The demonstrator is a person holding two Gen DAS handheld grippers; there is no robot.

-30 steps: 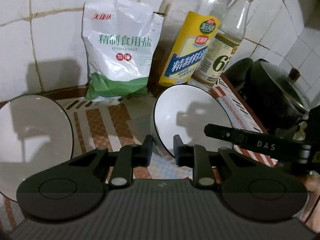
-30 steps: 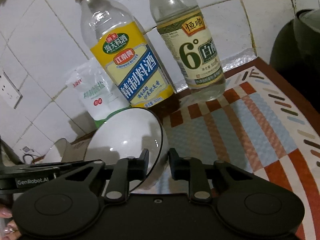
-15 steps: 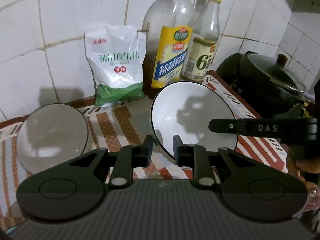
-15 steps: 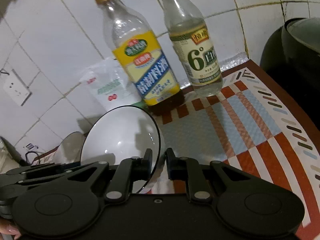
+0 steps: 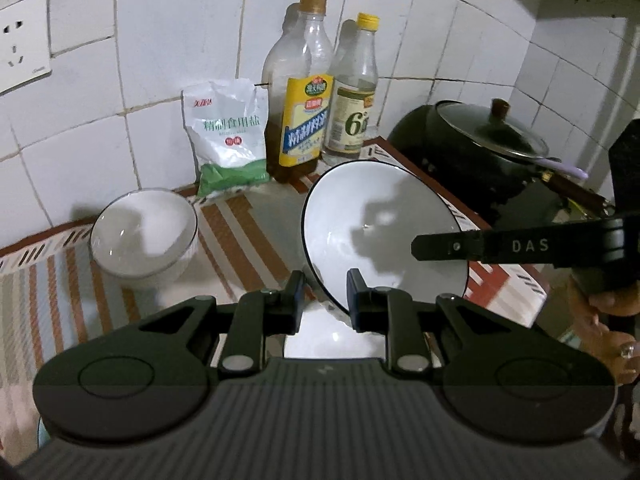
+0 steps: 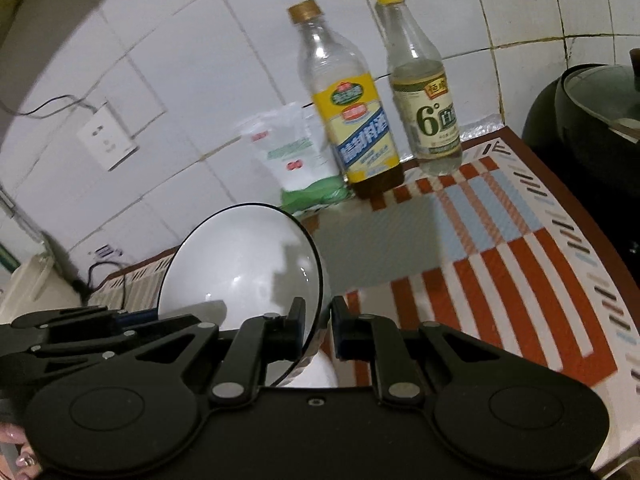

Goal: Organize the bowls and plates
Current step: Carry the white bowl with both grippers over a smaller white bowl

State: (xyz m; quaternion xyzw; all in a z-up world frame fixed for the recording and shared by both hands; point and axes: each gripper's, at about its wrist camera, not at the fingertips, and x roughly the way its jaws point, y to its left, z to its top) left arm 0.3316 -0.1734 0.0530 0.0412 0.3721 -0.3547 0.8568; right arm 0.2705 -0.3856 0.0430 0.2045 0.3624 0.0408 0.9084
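Both cameras have pulled back and up from the wall over the last second, so the second bowl [image 5: 144, 236], earlier cut off at the left edge, now shows whole on the worktop [image 5: 248, 236]. We hold the black-rimmed bowl [image 5: 380, 232] between us, tilted on edge: our left gripper [image 5: 323, 292] is clamped on its near rim, and our right gripper [image 6: 318, 322] pinches the rim at another spot, both pairs of jaws narrow with the rim between them. From the left jaws, the second bowl lies ahead and to the left, upright, near the salt bag [image 5: 229, 140]. We judge the left hand is nearer it, so nesting would mean swinging the held bowl leftward and levelling it first.
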